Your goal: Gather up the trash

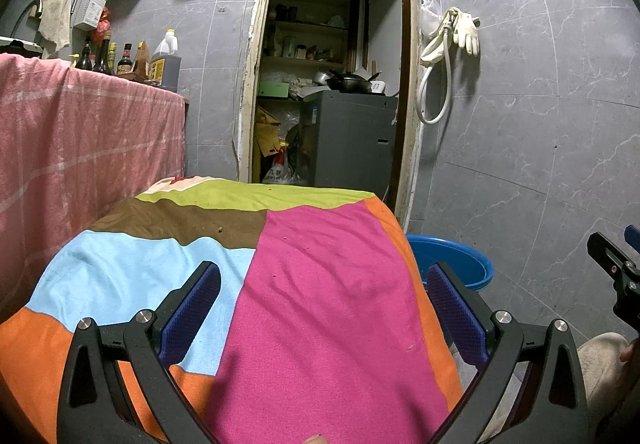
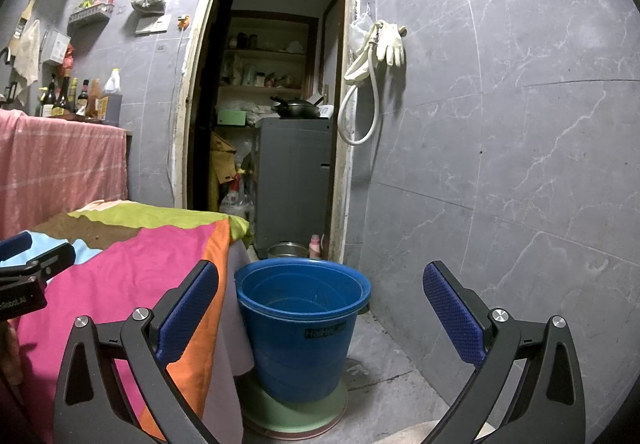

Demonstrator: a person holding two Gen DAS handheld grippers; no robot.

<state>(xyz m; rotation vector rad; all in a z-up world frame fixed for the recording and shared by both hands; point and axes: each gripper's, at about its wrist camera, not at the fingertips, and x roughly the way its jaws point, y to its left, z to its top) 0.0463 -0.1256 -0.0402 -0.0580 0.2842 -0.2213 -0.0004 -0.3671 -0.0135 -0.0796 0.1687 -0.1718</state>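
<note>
A table draped in a colour-block cloth [image 1: 320, 284] (pink, light blue, brown, green, orange) fills the left wrist view; a few small crumbs [image 1: 219, 230] lie on it. My left gripper [image 1: 324, 300] hovers over the cloth, open and empty. A blue bucket [image 2: 302, 320] stands on the floor at the table's right corner, on a green lid; it looks empty. My right gripper [image 2: 320, 308] is open and empty, facing the bucket from above. The bucket's rim also shows in the left wrist view [image 1: 460, 256]. The cloth's edge shows in the right wrist view [image 2: 140, 264].
A pink-draped counter [image 1: 80, 147] with bottles [image 1: 164, 59] stands at left. An open doorway [image 1: 332, 63] ahead leads to a storeroom with a grey appliance [image 2: 294, 179] and shelves. Grey tiled wall [image 2: 520, 123] at right holds a hose and gloves [image 2: 390, 41]. A metal bowl [image 2: 286, 250] sits behind the bucket.
</note>
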